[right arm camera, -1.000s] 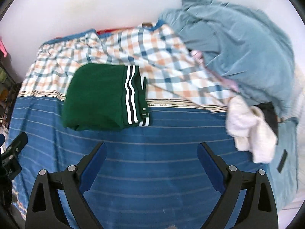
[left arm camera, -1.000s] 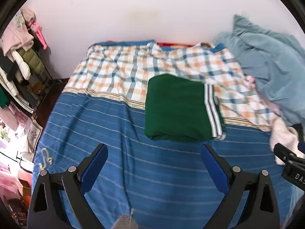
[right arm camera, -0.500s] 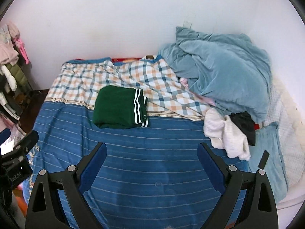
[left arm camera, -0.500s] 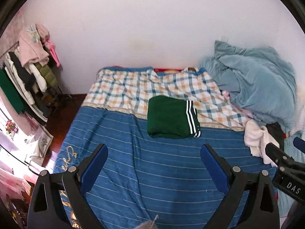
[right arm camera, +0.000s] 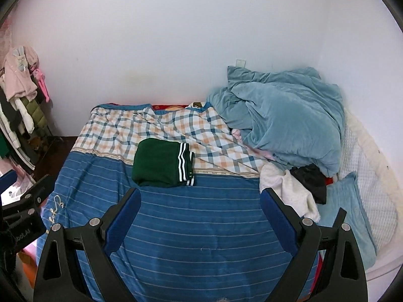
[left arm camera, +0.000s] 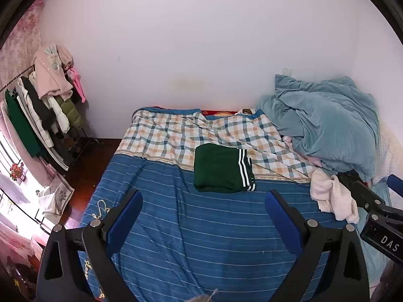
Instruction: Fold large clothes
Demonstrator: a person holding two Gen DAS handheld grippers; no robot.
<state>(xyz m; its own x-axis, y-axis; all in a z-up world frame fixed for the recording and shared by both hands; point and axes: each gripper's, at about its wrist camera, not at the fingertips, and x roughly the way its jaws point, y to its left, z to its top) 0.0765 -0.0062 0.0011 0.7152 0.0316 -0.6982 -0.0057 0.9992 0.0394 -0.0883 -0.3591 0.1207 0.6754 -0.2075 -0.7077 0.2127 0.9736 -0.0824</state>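
Folded green garment (left arm camera: 221,168) on bed (left arm camera: 201,226)

The left hand-held gripper (left arm camera: 202,210) and right hand-held gripper (right arm camera: 200,207) hover side by side, jaws spread wide.

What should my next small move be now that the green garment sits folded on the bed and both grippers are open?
Probably swing the right gripper toward the cream garment crumpled at the right of the bed. The green garment already lies in a neat rectangle, both the right and the left gripper are open and empty, and the cream piece looks like the nearest unfolded item.
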